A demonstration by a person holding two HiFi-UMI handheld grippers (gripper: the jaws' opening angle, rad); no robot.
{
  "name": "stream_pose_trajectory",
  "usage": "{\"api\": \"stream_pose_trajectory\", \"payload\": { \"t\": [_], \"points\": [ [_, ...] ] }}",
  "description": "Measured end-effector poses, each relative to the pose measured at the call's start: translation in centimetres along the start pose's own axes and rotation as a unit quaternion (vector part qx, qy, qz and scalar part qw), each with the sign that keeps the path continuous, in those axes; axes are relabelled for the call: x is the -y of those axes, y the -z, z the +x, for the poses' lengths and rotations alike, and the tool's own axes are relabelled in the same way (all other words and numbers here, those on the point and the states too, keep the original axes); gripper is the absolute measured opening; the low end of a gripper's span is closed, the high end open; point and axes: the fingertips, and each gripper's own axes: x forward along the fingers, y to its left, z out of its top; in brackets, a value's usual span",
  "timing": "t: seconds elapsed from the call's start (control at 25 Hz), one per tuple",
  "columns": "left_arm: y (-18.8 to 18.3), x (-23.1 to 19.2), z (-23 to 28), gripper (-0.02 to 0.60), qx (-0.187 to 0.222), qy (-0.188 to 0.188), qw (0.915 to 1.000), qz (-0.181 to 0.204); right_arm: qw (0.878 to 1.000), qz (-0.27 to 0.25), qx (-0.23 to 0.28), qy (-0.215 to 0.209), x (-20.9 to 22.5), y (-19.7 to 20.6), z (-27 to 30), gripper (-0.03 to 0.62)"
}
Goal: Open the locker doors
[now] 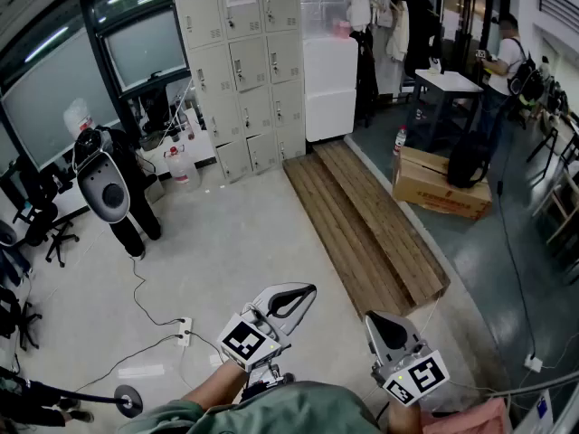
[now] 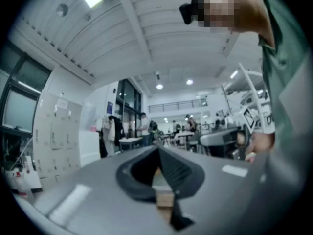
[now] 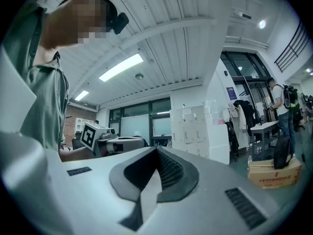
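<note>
Lockers (image 1: 244, 70): grey bank against the far wall, all doors closed, well apart from both grippers. Left gripper (image 1: 306, 290), right gripper (image 1: 371, 318): 2 units, fingers together, nothing held.

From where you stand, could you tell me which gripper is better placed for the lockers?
Probably left: the lockers stand far ahead, leftward, and the left gripper sits nearer them than the right gripper.
</note>
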Motion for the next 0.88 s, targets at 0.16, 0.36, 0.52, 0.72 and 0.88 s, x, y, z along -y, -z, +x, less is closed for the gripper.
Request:
{"api": "stream_pose_trajectory", "payload": {
  "t": [0.16,0.36,0.52,0.72,0.88],
  "points": [
    [-0.7,1.5,0.8,0.003,0.006,0.009,0.9999,0.009,1.0,-0.003,-0.004,-0.014,-0.2,-0.4,-0.5,0.005],
    [-1.1,2.0,1.7,0.003,0.003,-0.008,0.9999,0.007,1.0,-0.009,-0.001,-0.012,1.3,-0.8,-2.1,0.005],
    [-0.8,2.8,2.0,0.003,-0.002,-0.009,0.9999,0.013,1.0,-0.003,-0.003,-0.012,2.1,0.0,-3.1,0.005],
    [-0.1,3.1,1.7,0.003,-0.023,-0.029,0.999,0.024,1.0,0.003,-0.007,-0.03,3.2,0.7,-4.0,0.005],
    [0.6,2.8,1.5,0.003,-0.04,-0.048,0.9979,0.018,0.999,0.023,-0.006,-0.032,4.5,1.7,-4.3,0.005]
  ]
}}
